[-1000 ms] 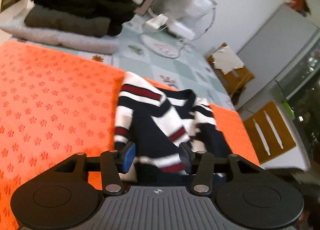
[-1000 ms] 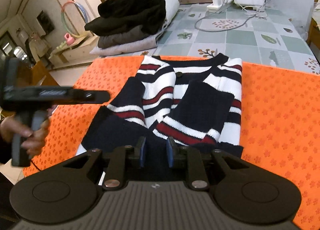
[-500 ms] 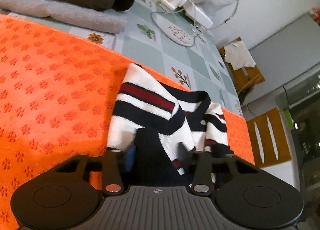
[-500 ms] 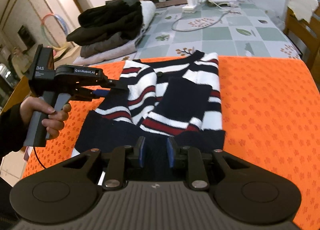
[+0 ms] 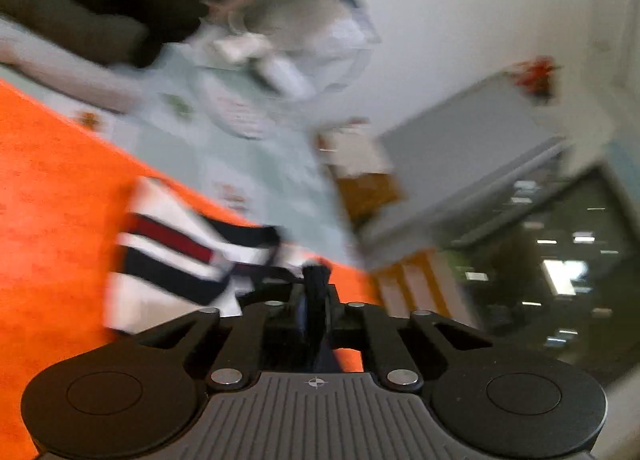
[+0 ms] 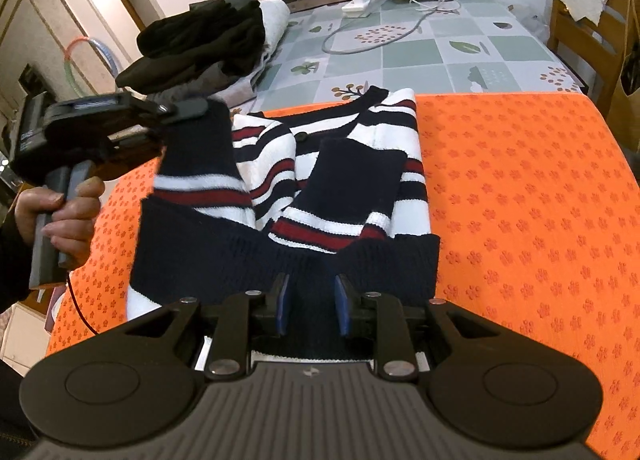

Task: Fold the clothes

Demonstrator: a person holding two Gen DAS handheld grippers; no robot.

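A: Orange mat (image 6: 520, 188) over a tiled table (image 6: 432, 52); where's the sweater (image 6: 320, 188)?

B: Mid-frame, sleeves folded in.

A: Left gripper (image 6: 188, 108)?

B: Upper left, jaws closing on the lifted navy sleeve (image 5: 316, 284); its own view is blurred.

A: Right gripper (image 6: 310, 310)?

B: Bottom centre, narrowly parted, hem between the pads; grip unclear.

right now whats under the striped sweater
The orange mat lies under the striped sweater, showing on both sides. Whatever lies directly beneath its folded middle is covered.
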